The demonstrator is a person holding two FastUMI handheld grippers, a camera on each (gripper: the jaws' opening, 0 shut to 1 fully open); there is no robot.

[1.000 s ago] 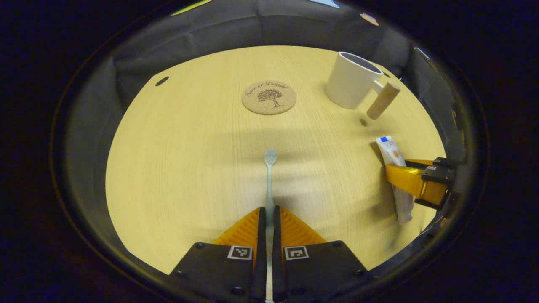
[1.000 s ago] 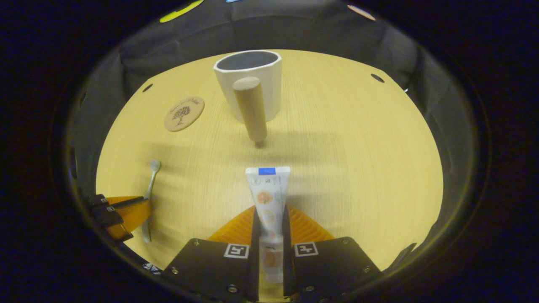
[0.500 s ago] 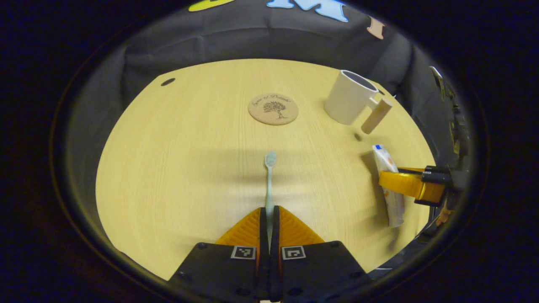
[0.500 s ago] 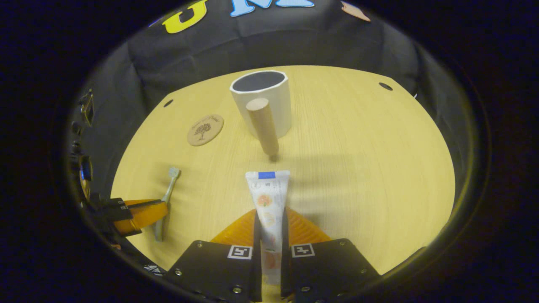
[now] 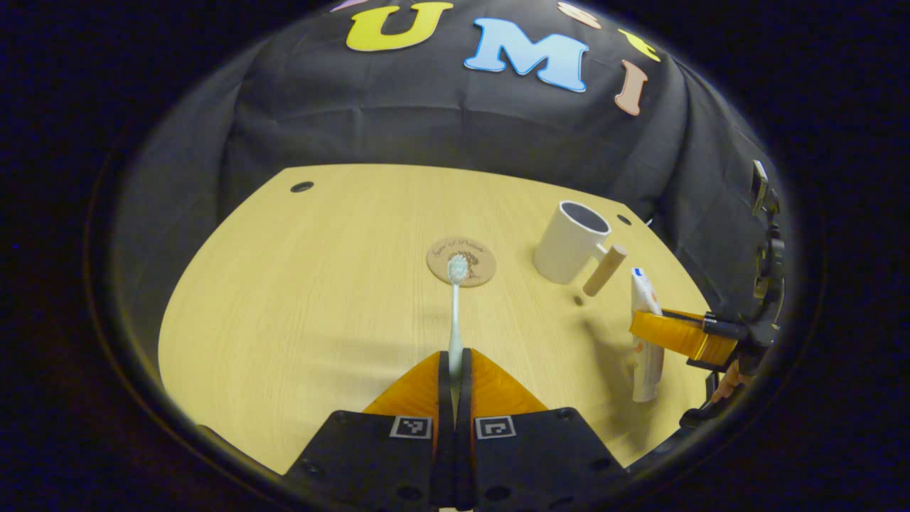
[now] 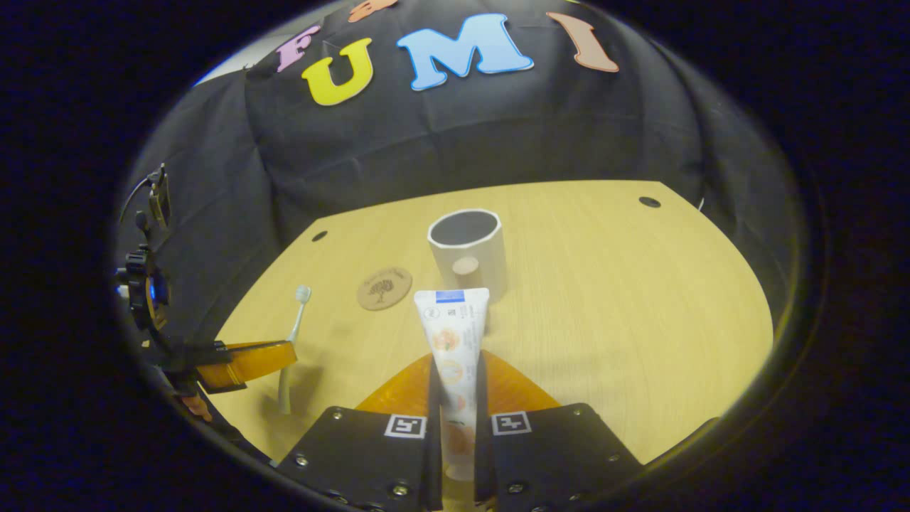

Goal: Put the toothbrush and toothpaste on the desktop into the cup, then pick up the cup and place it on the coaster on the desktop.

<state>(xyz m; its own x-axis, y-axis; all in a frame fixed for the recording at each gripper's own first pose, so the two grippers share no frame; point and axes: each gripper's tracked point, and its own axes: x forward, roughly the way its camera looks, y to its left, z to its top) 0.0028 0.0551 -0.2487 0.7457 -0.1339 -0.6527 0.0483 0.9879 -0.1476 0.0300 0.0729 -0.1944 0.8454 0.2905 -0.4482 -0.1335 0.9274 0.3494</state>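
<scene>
My left gripper (image 5: 453, 366) is shut on the pale toothbrush (image 5: 455, 306), whose head points up and forward above the table. My right gripper (image 6: 455, 373) is shut on the white toothpaste tube (image 6: 453, 331), lifted off the wood. The white cup (image 5: 569, 242) with a wooden peg handle stands upright at the far right in the left gripper view and straight ahead as the cup (image 6: 470, 257) in the right gripper view. The round cork coaster (image 5: 462, 261) lies left of the cup, also seen as the coaster (image 6: 384, 288). Each view shows the other gripper: the right one (image 5: 675, 334) and the left one (image 6: 245, 363).
The light wooden table (image 5: 320, 284) has small round holes near its far corners (image 5: 301, 187). The black cloth wall (image 6: 455, 142) rises behind the table's far edge.
Both grippers have risen and tilted up, lifting the toothbrush and toothpaste off the table. The cup and coaster look farther away and the wall has come into view.
</scene>
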